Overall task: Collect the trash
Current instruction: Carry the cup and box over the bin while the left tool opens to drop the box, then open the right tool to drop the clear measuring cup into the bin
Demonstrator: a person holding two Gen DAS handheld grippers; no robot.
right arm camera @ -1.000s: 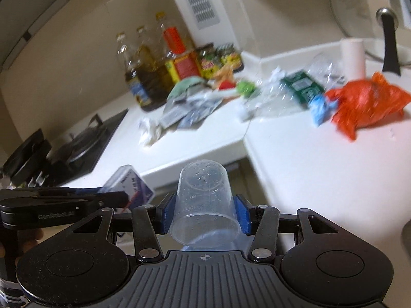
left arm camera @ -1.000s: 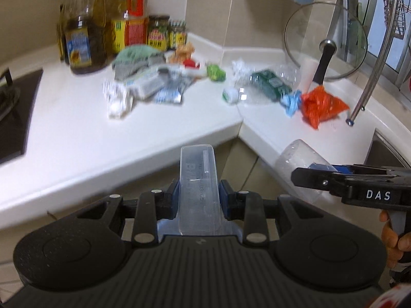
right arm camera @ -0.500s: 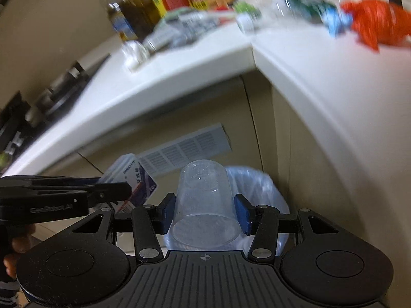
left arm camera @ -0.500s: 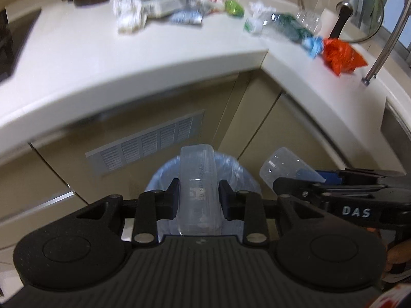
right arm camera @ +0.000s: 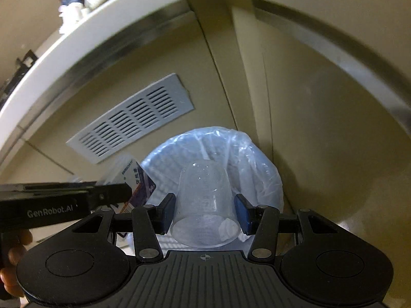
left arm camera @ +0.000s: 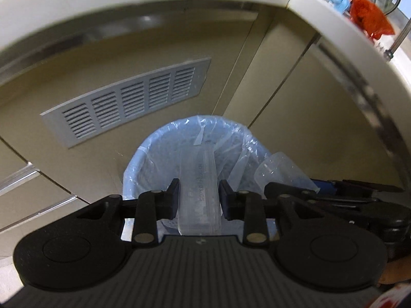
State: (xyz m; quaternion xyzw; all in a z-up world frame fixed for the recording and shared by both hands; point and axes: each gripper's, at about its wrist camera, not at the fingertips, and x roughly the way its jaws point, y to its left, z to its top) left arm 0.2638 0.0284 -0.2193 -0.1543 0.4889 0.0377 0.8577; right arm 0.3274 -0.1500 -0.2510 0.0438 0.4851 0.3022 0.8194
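The left gripper [left arm camera: 198, 200] is clamped on a clear plastic box [left arm camera: 199, 192], which stands lengthwise between the two pads and projects forward past the fingertips. In the right wrist view this box [right arm camera: 133, 182] shows a printed blue and white label.

The right gripper [right arm camera: 205, 211] is clamped on a clear plastic cup [right arm camera: 205, 202]. The cup is held by its side wall, its closed base pointing away from the gripper and its open mouth toward the camera.

Both grippers point steeply downward and sit side by side, the right gripper just to the right of the left one.

Directly ahead of and below both sets of fingertips stands a trash bin lined with a pale blue plastic bag [left arm camera: 154, 154]. The bin opening faces up. Both held items hang above the opening.

Beyond the bin are beige cabinet doors [right arm camera: 321, 128] with a grey vent grille [left arm camera: 128, 102]. The white countertop edge [left arm camera: 128, 7] runs above them; an orange bag [left arm camera: 370, 20] lies on it, far right.
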